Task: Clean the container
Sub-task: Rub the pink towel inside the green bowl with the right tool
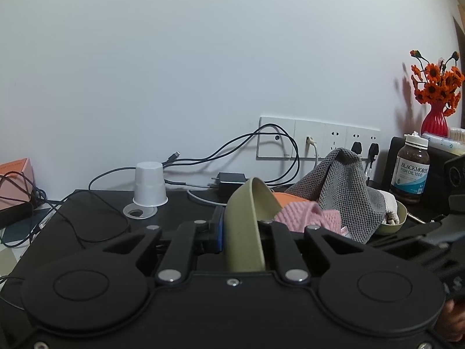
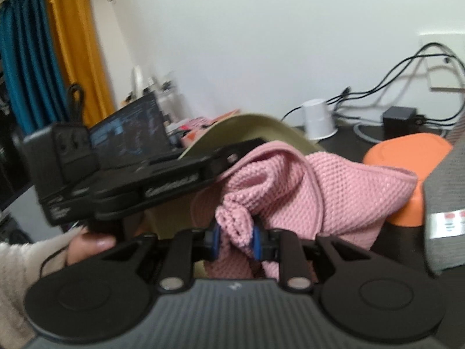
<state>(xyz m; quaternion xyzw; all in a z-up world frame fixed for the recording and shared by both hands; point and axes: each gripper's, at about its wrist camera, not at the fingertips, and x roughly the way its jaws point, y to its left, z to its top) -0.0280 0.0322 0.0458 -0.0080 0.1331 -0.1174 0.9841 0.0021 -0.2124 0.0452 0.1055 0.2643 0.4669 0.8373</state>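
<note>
Left gripper (image 1: 242, 232) clamps bowl (image 1: 247, 221) (olive).

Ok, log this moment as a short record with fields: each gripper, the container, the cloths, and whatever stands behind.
left gripper: shut on the olive bowl's rim
right gripper: shut on the pink cloth
olive bowl: lifted and tilted on edge
pink cloth: bunched against the bowl's inside
grey cloth: draped in a heap, right of the bowl
orange container: behind the pink cloth
white cup: upside down on the black table
</note>
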